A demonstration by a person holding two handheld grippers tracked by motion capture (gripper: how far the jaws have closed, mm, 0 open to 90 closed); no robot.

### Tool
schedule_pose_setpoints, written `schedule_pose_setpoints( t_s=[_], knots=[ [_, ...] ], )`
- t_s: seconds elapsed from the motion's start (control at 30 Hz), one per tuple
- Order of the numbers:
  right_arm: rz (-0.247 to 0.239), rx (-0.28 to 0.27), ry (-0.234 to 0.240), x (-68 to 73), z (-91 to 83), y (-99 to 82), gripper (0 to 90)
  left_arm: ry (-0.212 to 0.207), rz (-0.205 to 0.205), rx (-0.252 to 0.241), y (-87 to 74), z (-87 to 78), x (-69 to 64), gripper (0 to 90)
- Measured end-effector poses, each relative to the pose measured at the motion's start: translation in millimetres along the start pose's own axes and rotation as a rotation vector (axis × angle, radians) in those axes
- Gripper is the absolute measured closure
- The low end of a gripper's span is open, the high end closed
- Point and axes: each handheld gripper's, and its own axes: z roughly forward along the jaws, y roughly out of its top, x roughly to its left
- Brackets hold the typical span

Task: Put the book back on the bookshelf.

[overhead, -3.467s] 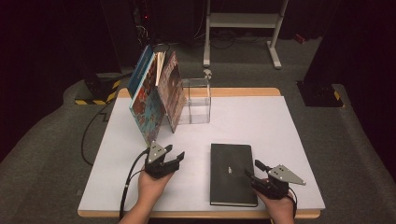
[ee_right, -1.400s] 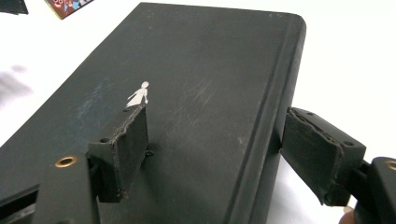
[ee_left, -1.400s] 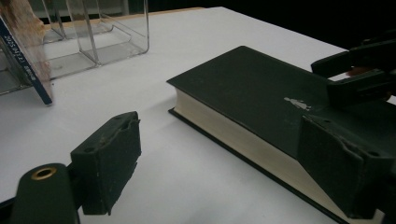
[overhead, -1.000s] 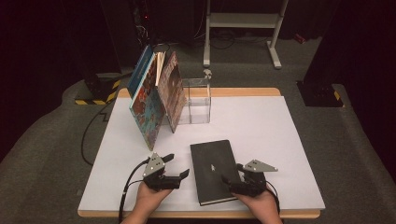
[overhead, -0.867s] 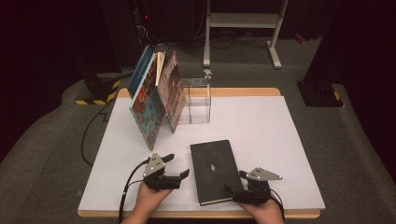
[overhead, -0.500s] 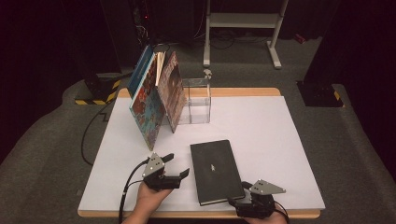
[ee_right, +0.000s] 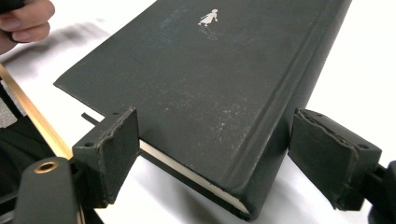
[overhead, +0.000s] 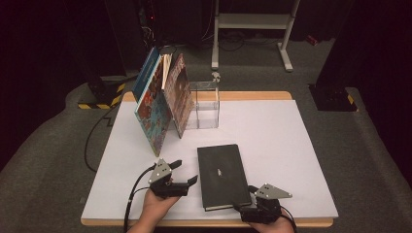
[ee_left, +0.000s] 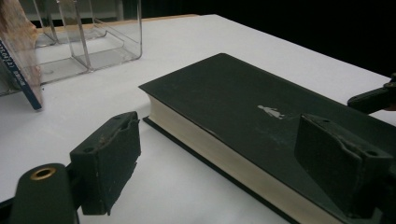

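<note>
the black book point(ee_right: 201, 79) has a matt, faintly scuffed cover and cream paper edges. the box point(overhead: 204, 104) is clear glossy plastic. the counter point(overhead: 272, 131) looks smooth, matt white, edged in wood.

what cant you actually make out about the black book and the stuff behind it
- Black book: no title readable; the small pale figure on its cover is too small in the high view.
- Its near corner: cut off by the bottom edge of the right gripper view, between the right gripper jaws.
- Leaning books: cover art blurred, titles unreadable.
- Clear box: far wall hard to trace through its transparent sides.

Four books point(overhead: 221, 174), one clear box point(overhead: 204, 104)
</note>
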Motion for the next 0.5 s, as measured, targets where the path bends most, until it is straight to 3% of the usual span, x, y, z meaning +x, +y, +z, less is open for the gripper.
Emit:
schedule_pose_setpoints(
  t_s=[0.5],
  knots=[
    [-0.014, 0.024, -0.040, 17.4, 32.3, 25.0, 12.9, 0.001, -0.008, -0.005, 3.8, -2.5, 3.2, 14.8]
  ],
)
